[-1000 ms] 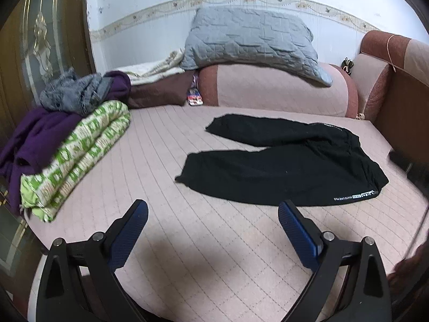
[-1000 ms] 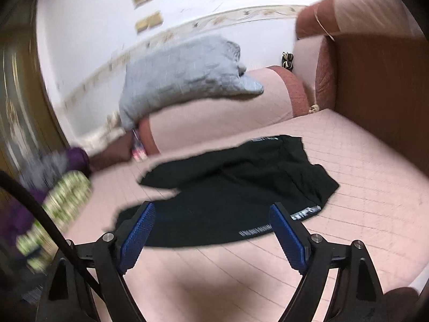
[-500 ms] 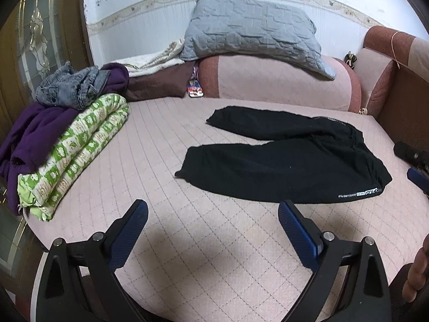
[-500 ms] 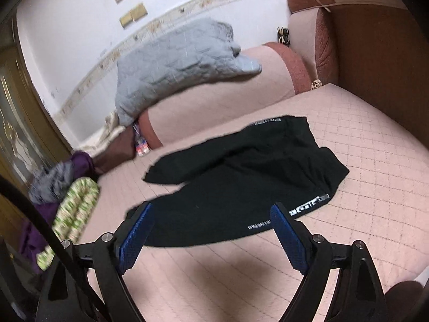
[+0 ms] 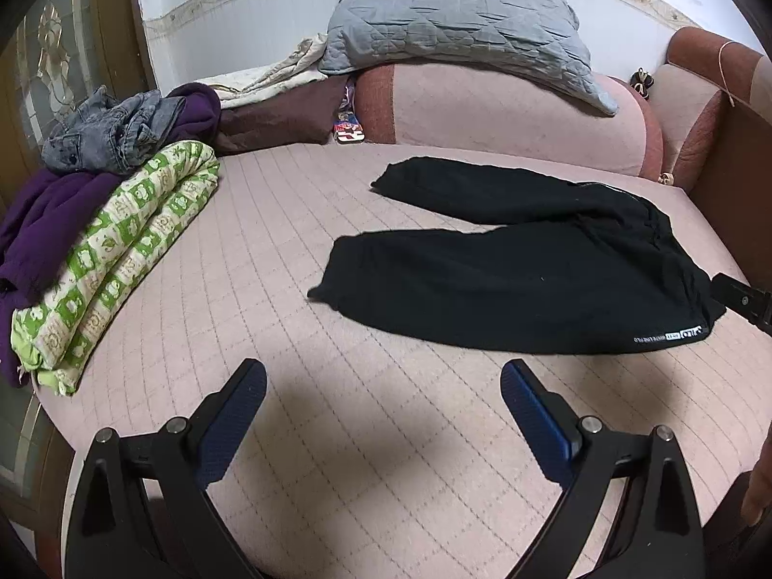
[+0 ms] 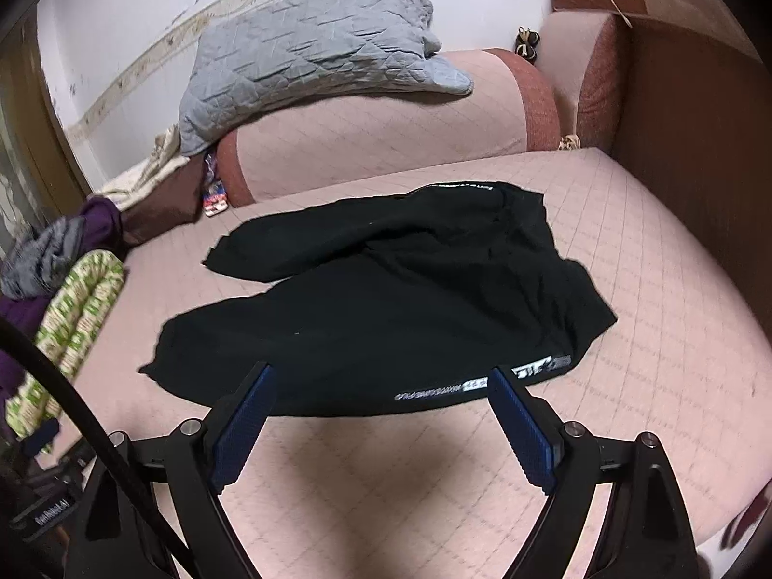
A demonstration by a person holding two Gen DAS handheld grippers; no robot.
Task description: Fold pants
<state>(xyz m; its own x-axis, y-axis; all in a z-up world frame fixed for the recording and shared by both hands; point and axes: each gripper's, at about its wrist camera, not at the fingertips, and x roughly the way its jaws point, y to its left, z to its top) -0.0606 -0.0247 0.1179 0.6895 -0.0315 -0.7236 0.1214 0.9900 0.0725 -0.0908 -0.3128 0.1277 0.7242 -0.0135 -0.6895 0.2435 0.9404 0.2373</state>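
Note:
Black pants [image 5: 521,270] lie flat on the pink quilted bed, legs spread to the left, waistband to the right; they also show in the right wrist view [image 6: 386,299]. White lettering [image 6: 482,381] runs along the near edge. My left gripper [image 5: 383,381] is open and empty, above bare bed in front of the near leg's hem. My right gripper [image 6: 379,386] is open and empty, its tips just above the near edge of the pants. A part of the right gripper [image 5: 743,301] shows at the right edge of the left wrist view.
A green-patterned folded quilt [image 5: 116,260] with purple cloth [image 5: 43,222] and grey jeans [image 5: 111,130] lies at the left. A grey pillow [image 5: 458,24] rests on a pink bolster [image 5: 506,111] at the back. A brown headboard [image 6: 685,144] stands at the right.
Both grippers have moved forward and lower toward the pants. The right gripper's tips now reach the near edge. The pants have not moved.

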